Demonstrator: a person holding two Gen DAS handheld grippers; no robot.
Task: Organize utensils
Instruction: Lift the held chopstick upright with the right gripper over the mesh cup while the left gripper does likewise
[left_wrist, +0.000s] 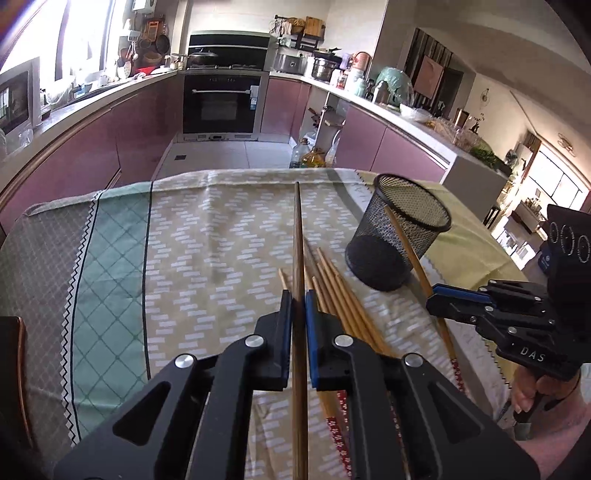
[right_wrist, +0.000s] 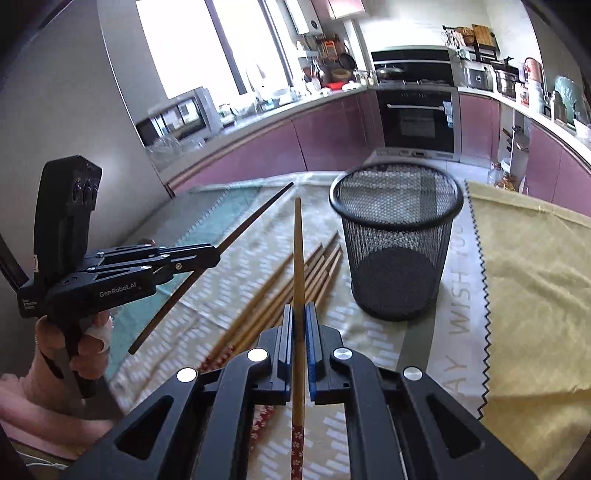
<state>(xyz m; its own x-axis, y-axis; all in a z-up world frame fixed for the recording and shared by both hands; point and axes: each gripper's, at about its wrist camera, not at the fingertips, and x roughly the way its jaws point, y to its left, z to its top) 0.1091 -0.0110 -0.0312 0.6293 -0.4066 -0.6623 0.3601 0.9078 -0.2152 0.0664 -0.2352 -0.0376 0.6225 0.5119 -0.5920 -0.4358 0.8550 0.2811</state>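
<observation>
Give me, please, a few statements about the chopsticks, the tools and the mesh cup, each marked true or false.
1. The left tool grips a dark chopstick. True.
2. The right tool is open and holds nothing. False: it clamps a light chopstick.
3. The black mesh cup lies on its side. False: it stands upright.
4. The loose chopsticks lie on the tablecloth beside the cup. True.
5. No chopstick is inside the cup. True.
</observation>
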